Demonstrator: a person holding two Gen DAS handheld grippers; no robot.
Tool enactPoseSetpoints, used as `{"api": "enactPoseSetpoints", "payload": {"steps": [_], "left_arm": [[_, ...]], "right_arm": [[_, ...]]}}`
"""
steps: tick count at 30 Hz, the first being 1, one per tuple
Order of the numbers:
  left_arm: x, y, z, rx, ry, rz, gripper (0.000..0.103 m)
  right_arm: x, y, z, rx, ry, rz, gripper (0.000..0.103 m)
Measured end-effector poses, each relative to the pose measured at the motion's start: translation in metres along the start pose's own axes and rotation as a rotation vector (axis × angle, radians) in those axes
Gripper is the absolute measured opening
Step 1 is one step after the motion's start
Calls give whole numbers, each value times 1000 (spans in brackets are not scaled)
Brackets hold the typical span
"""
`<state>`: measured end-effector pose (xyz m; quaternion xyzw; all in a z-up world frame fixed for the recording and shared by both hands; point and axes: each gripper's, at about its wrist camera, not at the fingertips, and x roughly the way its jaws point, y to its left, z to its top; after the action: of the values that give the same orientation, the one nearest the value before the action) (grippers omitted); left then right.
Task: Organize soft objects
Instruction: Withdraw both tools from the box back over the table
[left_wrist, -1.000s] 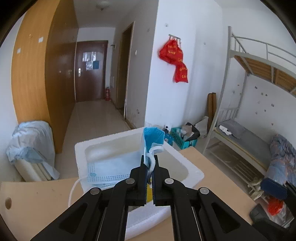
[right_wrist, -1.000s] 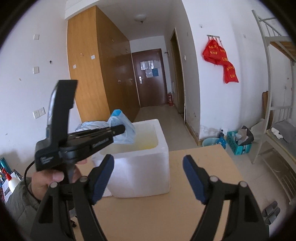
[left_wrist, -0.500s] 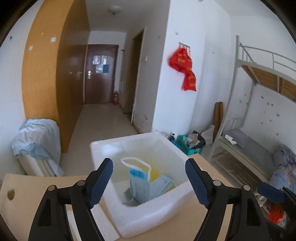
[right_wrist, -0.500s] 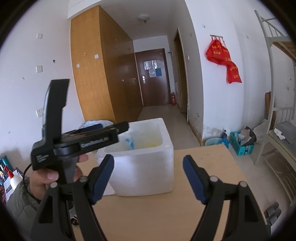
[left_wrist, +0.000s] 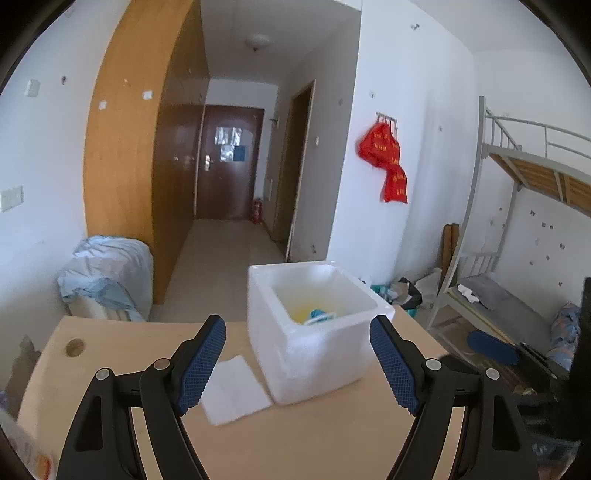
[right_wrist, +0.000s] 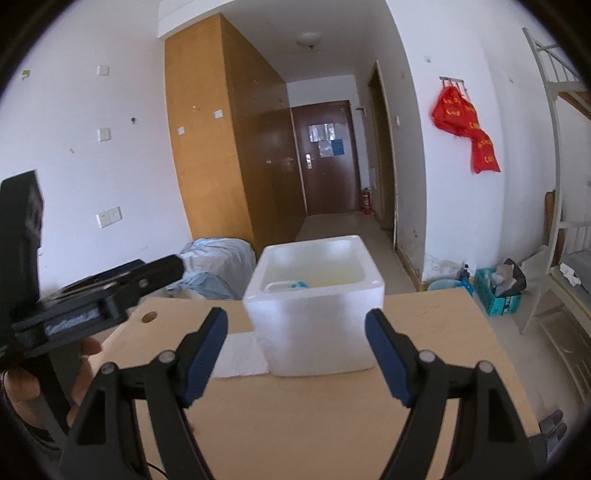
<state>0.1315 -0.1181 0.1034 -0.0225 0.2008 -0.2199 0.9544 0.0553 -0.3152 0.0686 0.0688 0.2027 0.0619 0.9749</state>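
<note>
The soft things, pale blue face masks (left_wrist: 317, 314), lie at the bottom of the white foam box (left_wrist: 317, 354) that stands on the tabletop (left_wrist: 122, 343), in the middle of both views; only a blue patch and a white ear loop show over the rim. A flat white foam slab (left_wrist: 236, 391), probably the lid, lies on the tabletop touching the box's lower left corner.

The likeliest trouble from here is the box itself. It is light foam and sits near the far edge of the tabletop, so a claw finger catching its rim or wall could push it along or tip it. A loose ear loop could also snag on a fingertip and drag a mask back out. If the slab is to go on as a lid, a thin flat piece is awkward to get under and may skate away.

The left claw (left_wrist: 297, 363) points slightly downward at the box, jaws wide apart with nothing between them. The right claw (right_wrist: 295, 356) does the same, open and empty. In the right view's lower left, a hand (right_wrist: 44, 387) grips the left tool's handle.
</note>
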Motion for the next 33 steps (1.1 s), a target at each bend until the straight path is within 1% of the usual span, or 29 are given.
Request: {"api": "enactPoseSetpoints", "payload": {"steps": [2,6,8,11,14,16,18,23,26,29,30,33], "left_arm": [[-22,2,-10,3,-8,8,81],[-58,9,-31,6,2,24,81],[-76,15,-44,8,0,52,82],[-89,26,-59,-10,18,71,86],[-94,34,-79,-11,46,71,86],[-89,39,-94,3,70,88,86],[-79,45,-108,-1,105,84,86],[-44,66,-142,-68,188,81,86],[-23,72,-154,-65,222,115,86],[-7,72,-161,-64,250,90,86],[-4,71,-162,-57,247,84,86],[8,64,-166,-14,262,91,86]], "right_arm": [[-9,9,-4,-4,3,13,80],[-26,27,-12,-26,12,28,80],[-31,37,-18,-39,24,41,80],[-29,52,-27,-65,52,56,80],[-20,63,-34,-83,73,74,80],[-11,67,-39,-86,90,86,80],[-1,70,-43,-97,106,99,80],[26,73,-53,-102,154,109,80],[45,72,-58,-106,182,105,80],[61,71,-61,-105,205,110,80],[67,69,-61,-105,216,117,80],[76,70,-62,-109,229,121,80]]}}
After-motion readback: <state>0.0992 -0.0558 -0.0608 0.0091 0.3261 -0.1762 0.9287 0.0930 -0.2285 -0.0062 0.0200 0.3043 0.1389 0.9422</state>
